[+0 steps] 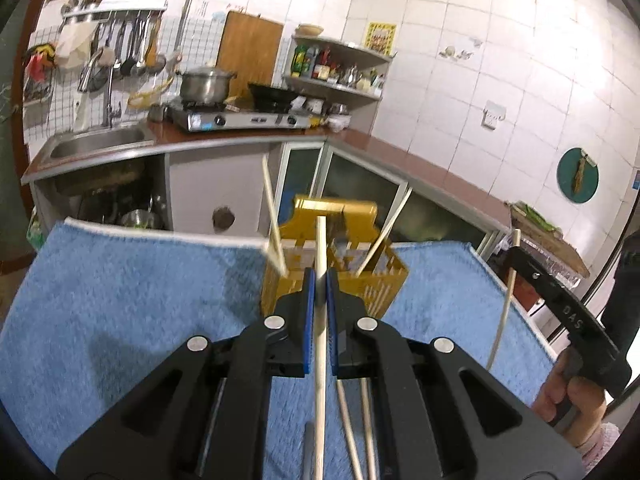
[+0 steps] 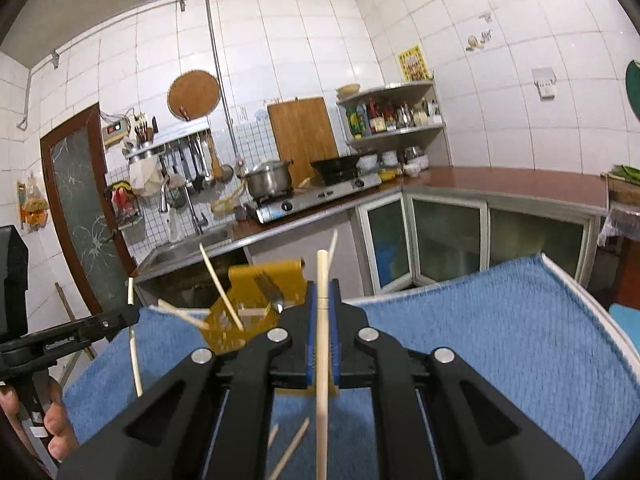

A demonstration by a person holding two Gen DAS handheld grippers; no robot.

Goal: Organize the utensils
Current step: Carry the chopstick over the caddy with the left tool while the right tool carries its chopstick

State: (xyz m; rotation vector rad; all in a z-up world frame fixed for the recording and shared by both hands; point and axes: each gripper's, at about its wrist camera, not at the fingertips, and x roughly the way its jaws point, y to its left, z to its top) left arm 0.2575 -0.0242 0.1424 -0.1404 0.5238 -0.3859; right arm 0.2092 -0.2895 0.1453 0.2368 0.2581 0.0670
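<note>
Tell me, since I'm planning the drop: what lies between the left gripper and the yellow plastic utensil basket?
Only bare blue towel, in the left wrist view. The left gripper, shut on a pale wooden chopstick, sits just short of the yellow plastic utensil basket.

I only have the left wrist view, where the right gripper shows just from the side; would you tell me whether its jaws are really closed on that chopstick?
Observer: Yes. In the right wrist view the right gripper is shut on a chopstick, which runs straight between the jaws and sticks out past the tips.
Operator: Thank you. The inside of the yellow holder is blurred for me; is anything other than chopsticks in it?
Observer: A metal fork stands in the yellow holder, tines up as far as I can tell.
</note>
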